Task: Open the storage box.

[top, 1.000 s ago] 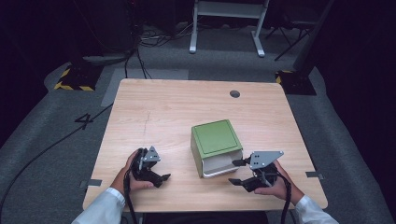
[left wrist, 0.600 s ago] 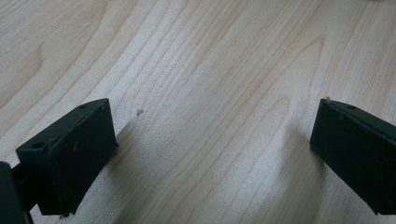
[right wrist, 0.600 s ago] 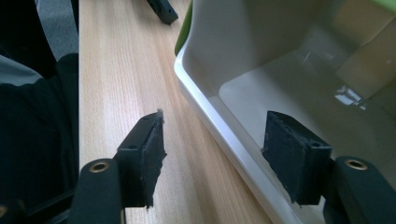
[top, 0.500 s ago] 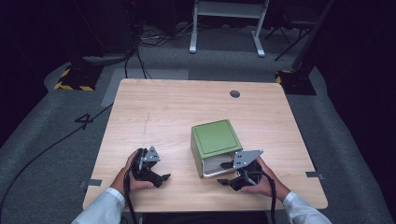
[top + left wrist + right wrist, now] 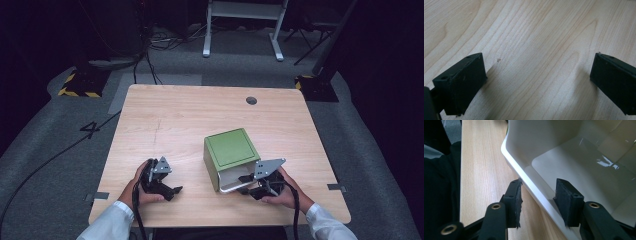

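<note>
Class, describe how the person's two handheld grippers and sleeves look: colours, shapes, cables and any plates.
Both grippers are black. The left gripper and the right gripper each carry a grey three-cornered plate on top. A black cable trails from the left one, and another from the right. The jaws end in blocky black pads, with brass-coloured rivets at their joints. The person wears light sleeves.

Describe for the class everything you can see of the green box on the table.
The green box is a squarish bin lying on its side on the wooden table, its open mouth facing the person. It is olive green outside, glossy white inside, seemingly plastic, with a rounded rim and nothing visible inside. The right gripper straddles the rim, one jaw outside and one inside, having just been closing; contact is unclear.
</note>
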The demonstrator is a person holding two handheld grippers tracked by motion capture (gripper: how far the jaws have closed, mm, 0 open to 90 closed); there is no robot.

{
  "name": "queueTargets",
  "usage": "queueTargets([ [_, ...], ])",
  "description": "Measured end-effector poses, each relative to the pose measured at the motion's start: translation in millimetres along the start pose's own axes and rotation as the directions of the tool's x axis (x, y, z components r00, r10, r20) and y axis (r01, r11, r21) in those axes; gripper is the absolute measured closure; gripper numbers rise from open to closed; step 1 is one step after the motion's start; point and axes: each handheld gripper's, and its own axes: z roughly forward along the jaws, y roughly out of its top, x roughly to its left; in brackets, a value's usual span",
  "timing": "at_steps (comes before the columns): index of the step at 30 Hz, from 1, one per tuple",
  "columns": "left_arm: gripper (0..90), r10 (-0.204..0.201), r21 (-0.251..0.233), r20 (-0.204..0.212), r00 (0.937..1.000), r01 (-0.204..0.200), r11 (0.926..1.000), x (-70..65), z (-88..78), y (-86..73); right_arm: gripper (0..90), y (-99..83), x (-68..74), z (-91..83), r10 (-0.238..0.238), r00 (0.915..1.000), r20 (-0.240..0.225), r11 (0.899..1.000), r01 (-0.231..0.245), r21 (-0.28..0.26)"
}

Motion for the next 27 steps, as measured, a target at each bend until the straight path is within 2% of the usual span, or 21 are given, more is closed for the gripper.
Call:
queueTargets([
  [16,0.5,0.0,-0.001,0.001,1.0,0.0,1.0,0.0,0.1,0.0,60.5,-3.7,8.2,-9.1,-0.038,0.9986,-0.036,0.999,0.038,0.013],
  [22,0.5,0.0,-0.001,0.0,1.0,0.0,1.0,-0.1,0.1,0.0,60.7,-12.9,16.6,-20.1,-0.062,0.9962,-0.062,0.998,0.063,0.019],
  [27,0.5,0.0,-0.001,0.0,1.0,0.0,1.0,0.0,0.1,0.0,59.8,-16.9,20.2,-24.0,-0.069,0.9955,-0.066,0.997,0.071,0.025],
])
